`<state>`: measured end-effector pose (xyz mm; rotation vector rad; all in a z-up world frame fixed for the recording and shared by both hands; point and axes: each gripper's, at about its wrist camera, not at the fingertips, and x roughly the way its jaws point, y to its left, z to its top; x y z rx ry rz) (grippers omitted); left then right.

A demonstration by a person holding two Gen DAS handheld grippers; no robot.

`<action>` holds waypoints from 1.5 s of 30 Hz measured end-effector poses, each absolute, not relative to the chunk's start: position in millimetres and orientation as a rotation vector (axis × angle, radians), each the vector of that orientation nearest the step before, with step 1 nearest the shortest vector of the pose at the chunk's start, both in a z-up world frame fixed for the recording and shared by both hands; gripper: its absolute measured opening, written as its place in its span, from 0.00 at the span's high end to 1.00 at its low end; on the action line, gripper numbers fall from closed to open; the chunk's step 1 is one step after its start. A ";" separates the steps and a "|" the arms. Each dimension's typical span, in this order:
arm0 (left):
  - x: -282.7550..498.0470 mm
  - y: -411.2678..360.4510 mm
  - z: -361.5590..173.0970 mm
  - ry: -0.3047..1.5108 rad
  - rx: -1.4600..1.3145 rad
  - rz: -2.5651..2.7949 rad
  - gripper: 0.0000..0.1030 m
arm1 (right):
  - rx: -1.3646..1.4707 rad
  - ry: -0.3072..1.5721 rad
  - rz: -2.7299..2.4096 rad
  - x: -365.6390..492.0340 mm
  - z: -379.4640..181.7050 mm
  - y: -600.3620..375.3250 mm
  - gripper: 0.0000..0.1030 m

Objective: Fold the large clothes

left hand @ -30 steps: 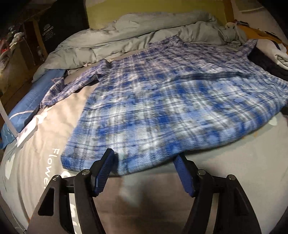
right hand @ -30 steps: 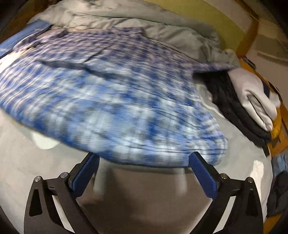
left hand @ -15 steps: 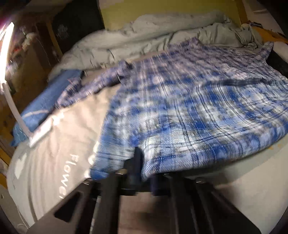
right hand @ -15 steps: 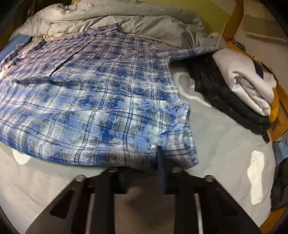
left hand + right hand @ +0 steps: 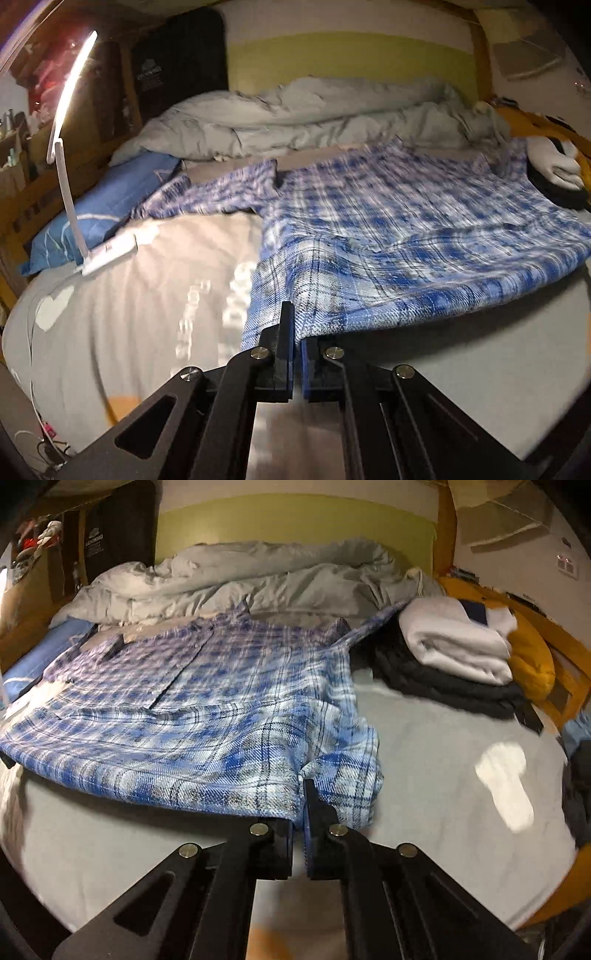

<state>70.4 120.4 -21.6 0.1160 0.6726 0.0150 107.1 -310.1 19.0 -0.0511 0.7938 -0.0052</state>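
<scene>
A blue and white plaid shirt (image 5: 399, 236) lies spread on the grey bed sheet (image 5: 140, 295), collar toward the far side. My left gripper (image 5: 298, 332) is shut on the shirt's near hem at its left corner and lifts it a little. In the right wrist view the shirt (image 5: 207, 709) fills the left half. My right gripper (image 5: 300, 805) is shut on the near hem at the right corner, with cloth bunched over the fingers.
A crumpled grey duvet (image 5: 303, 110) lies along the far side. A blue pillow (image 5: 99, 206) and a white lamp (image 5: 70, 155) are at the left. A stack of folded white and black clothes (image 5: 454, 661) sits at the right.
Both grippers were open just in front of the hem one second ago. They have closed on the hem corners and raised them off the sheet.
</scene>
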 end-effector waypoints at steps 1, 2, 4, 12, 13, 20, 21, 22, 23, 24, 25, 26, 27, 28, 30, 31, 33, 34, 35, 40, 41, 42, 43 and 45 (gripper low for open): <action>67.6 119.6 -22.6 0.694 0.120 0.003 0.96 | -0.042 0.822 0.002 103.2 15.4 -312.8 0.96; 66.8 118.3 -23.5 0.712 0.127 -0.002 0.96 | -0.028 0.845 0.008 101.8 12.2 -315.4 0.95; 69.0 117.6 -23.7 0.726 0.124 0.000 0.96 | 0.016 0.884 0.022 107.9 7.3 -322.7 0.93; 134.4 124.7 1.4 0.785 0.105 -0.038 0.96 | 0.006 0.881 0.047 150.4 25.9 -329.4 0.84; 146.6 126.8 3.5 0.799 0.097 -0.041 0.96 | -0.005 0.881 0.052 163.5 30.1 -329.9 0.83; 242.0 136.1 4.4 0.884 0.065 -0.022 0.96 | 0.017 0.940 0.055 255.8 25.7 -339.4 0.83; 250.7 137.1 1.2 0.891 0.060 -0.020 0.96 | 0.015 0.948 0.052 266.7 22.2 -339.4 0.83; 259.0 137.8 -2.3 0.898 0.058 -0.020 0.96 | 0.014 0.951 0.053 276.5 18.1 -338.6 0.84; 266.7 138.6 -6.7 0.903 0.055 -0.019 0.96 | 0.010 0.950 0.055 283.3 14.8 -338.5 0.84; 276.0 140.9 -12.3 0.909 0.043 -0.018 0.96 | -0.006 0.947 0.055 292.8 10.2 -336.3 0.84; 281.7 142.7 -16.9 0.914 0.030 -0.018 0.95 | -0.025 0.948 0.055 299.8 5.1 -333.6 0.84; 288.7 145.3 -22.6 0.916 0.012 -0.026 0.95 | -0.043 0.954 0.058 305.8 0.1 -331.5 0.84; 292.2 145.9 -26.2 0.906 0.004 -0.039 0.94 | -0.054 0.960 0.060 309.5 -4.2 -330.8 0.84; 294.1 146.3 -28.6 0.889 0.001 -0.055 0.94 | -0.065 0.967 0.061 312.0 -9.2 -330.2 0.84; 295.0 147.3 -33.6 0.843 -0.004 -0.084 0.91 | -0.068 0.976 0.059 314.2 -16.4 -332.7 0.84; 296.8 149.8 -36.7 0.847 -0.016 -0.080 0.83 | -0.060 0.976 0.058 314.4 -18.1 -335.7 0.83; 300.3 155.7 -37.0 0.890 -0.049 -0.047 0.62 | -0.027 0.965 0.060 314.1 -17.4 -343.5 0.76; 298.9 159.8 -34.6 0.890 -0.068 -0.046 0.48 | -0.007 0.962 0.050 313.0 -15.9 -348.7 0.67; 293.9 166.7 -29.7 0.863 -0.097 -0.053 0.36 | 0.006 0.962 0.031 311.2 -14.3 -353.6 0.62; 267.5 190.8 -12.6 0.782 -0.173 -0.059 0.26 | 0.146 0.907 0.003 286.0 2.3 -384.2 0.37; 264.6 194.4 -10.3 0.779 -0.187 -0.057 0.26 | 0.177 0.893 0.008 281.3 5.7 -390.1 0.35; 262.8 197.4 -8.9 0.776 -0.201 -0.054 0.25 | 0.206 0.874 0.006 276.8 10.0 -395.8 0.30; 260.6 201.4 -7.3 0.769 -0.225 -0.050 0.21 | 0.229 0.855 -0.004 272.9 14.2 -401.3 0.26; 257.6 206.3 -6.0 0.761 -0.263 -0.053 0.18 | 0.256 0.835 -0.021 268.6 19.9 -408.9 0.23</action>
